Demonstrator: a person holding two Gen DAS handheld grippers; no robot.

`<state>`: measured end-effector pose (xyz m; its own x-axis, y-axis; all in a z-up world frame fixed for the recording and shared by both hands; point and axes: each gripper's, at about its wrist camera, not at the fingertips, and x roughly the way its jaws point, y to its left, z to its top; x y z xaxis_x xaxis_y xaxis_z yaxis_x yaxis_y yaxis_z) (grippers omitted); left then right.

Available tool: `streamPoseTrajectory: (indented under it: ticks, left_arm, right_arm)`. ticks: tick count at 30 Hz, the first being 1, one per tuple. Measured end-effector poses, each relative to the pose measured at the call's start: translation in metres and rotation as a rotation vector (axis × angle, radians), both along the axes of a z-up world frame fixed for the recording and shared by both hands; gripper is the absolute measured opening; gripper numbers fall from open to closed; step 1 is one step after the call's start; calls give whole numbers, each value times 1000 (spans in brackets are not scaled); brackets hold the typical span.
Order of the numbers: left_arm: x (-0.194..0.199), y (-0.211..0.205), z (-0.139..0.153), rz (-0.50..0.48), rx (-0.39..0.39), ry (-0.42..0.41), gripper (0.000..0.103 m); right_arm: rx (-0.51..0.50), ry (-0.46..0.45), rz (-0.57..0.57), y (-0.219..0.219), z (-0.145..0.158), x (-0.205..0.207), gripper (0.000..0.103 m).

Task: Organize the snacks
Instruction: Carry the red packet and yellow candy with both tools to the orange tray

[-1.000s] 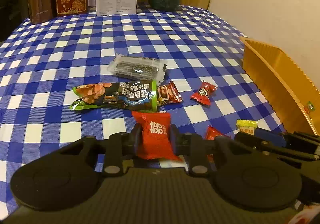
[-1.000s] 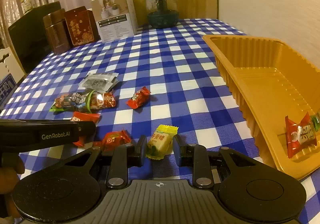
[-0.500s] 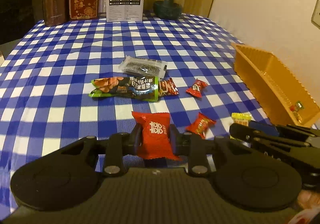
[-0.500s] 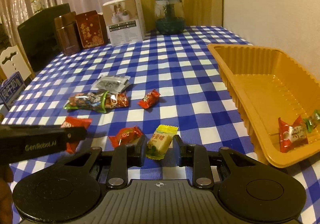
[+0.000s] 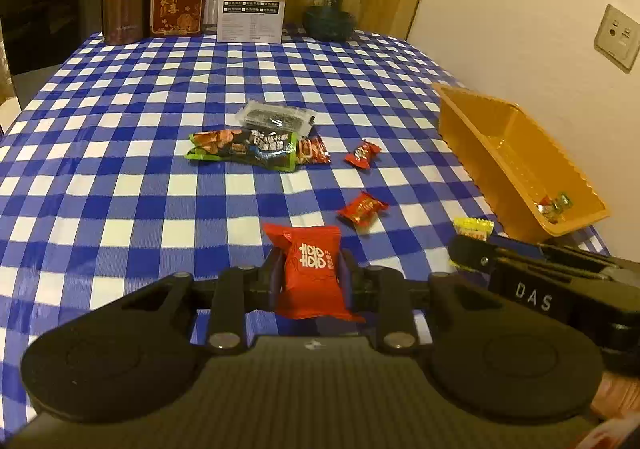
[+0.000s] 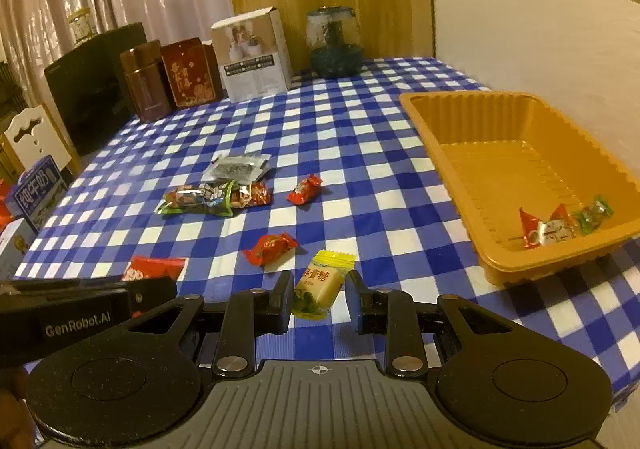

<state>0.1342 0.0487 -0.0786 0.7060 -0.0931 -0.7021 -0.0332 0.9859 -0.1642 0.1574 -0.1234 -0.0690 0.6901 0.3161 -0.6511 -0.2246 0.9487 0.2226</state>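
The right gripper (image 6: 318,299), clenching the yellow candy (image 6: 319,285), is nearer the orange tray (image 6: 452,177) (to its right); the left gripper (image 5: 310,275) is gripping the red packet (image 5: 310,273).

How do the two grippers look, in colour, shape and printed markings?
Both are matte black. The left gripper and the right gripper each have two flat fingers on hinged links with silver pivot pins, two round discs at the sides, and a ribbed grey plate with a small crosshair mark. Seen from the side, one body reads "GenRobot.AI", the other "DAS". No cables or sleeves show.
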Motion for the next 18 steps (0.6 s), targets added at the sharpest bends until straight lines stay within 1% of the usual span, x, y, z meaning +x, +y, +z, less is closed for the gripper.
streamPoseTrajectory:
  ticks: [6,18]
  left_arm:
    - [-9,-7,10,-7,4,-14,26]
    - [-14,-19,23,-32,3,-37,26]
  right_arm:
    - [6,-14,-5,-6,9,-11,28]
    - [15,-41,-31,-22,23,-24,28]
